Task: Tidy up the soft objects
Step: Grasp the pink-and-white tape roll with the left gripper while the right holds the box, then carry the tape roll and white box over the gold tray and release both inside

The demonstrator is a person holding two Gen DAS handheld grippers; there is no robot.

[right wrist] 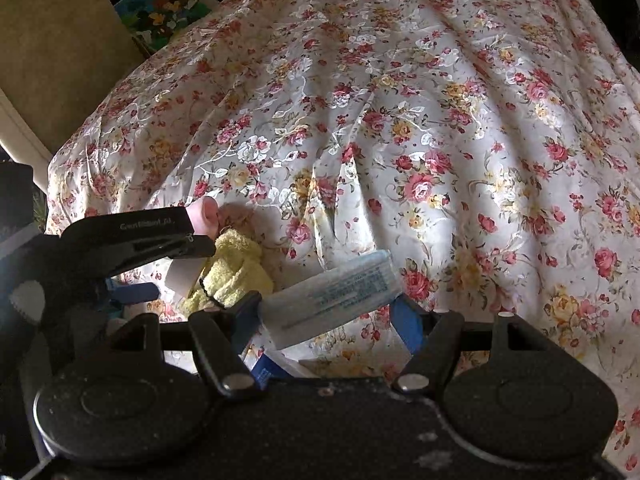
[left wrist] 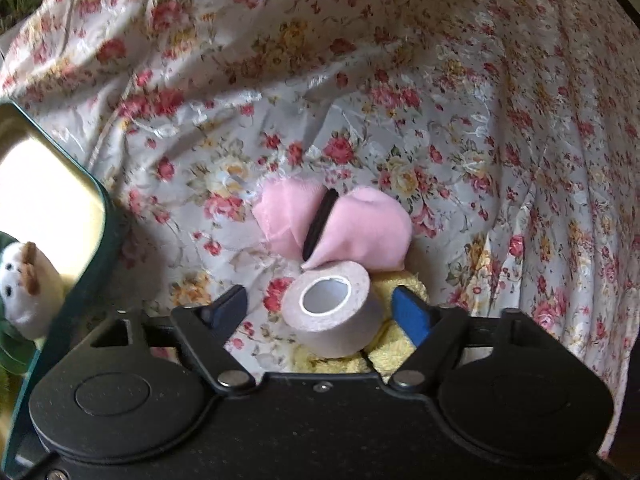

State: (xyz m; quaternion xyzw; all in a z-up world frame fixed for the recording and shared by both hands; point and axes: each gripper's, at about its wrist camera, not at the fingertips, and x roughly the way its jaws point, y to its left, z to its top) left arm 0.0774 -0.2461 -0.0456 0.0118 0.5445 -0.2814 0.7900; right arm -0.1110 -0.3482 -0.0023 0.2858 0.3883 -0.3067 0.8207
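Observation:
In the left wrist view my left gripper [left wrist: 320, 308] is open around a pale pink tape roll [left wrist: 332, 312], its blue pads apart on either side and not touching it. The roll rests on a yellow fluffy cloth [left wrist: 404, 344]. Just beyond lies a pink soft pouch with a black band [left wrist: 332, 228]. In the right wrist view my right gripper [right wrist: 328, 316] is open, with a pale blue-grey packet [right wrist: 332, 300] lying between its blue pads. The yellow cloth [right wrist: 236, 268] and my left gripper [right wrist: 132, 240] show to its left.
Everything lies on a wrinkled floral sheet [left wrist: 360, 100]. A dark green tin box [left wrist: 52, 208] stands open at the left, with a white plush toy [left wrist: 24, 288] inside. A colourful box [right wrist: 160, 12] and beige floor lie beyond the sheet's far left edge.

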